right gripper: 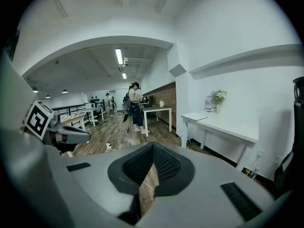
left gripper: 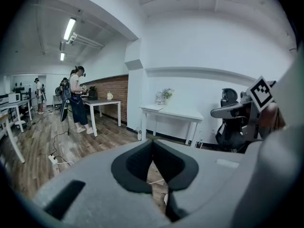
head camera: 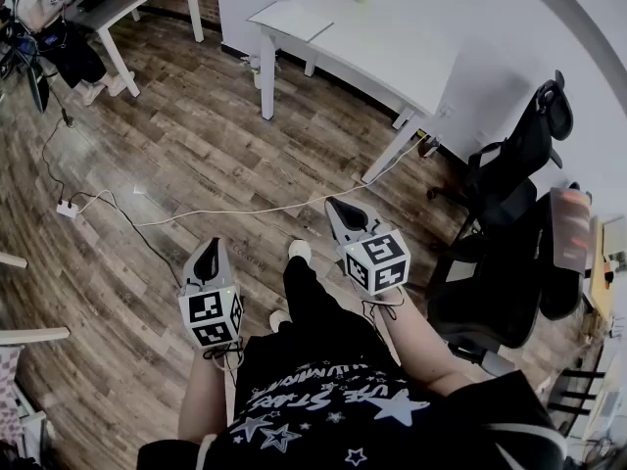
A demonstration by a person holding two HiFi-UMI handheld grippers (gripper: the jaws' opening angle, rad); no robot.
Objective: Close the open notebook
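A flat white notebook (head camera: 292,18) lies on the left end of a white table (head camera: 392,42) across the room; in the right gripper view the notebook (right gripper: 195,117) shows as a thin pale slab, too far to make out its pages. Both grippers hang in front of my body over the wooden floor, far from that table. My left gripper (head camera: 208,255) has its jaws together with nothing between them, and its dark pads (left gripper: 135,165) meet at the tip. My right gripper (head camera: 343,210) is likewise shut and empty, its pads (right gripper: 166,165) touching.
Black office chairs (head camera: 519,164) stand at the right, close to my right arm. A white cable (head camera: 245,211) and a power strip (head camera: 67,208) lie on the floor ahead. A person (head camera: 54,27) stands at another desk far left. A small plant (right gripper: 218,98) sits on the white table.
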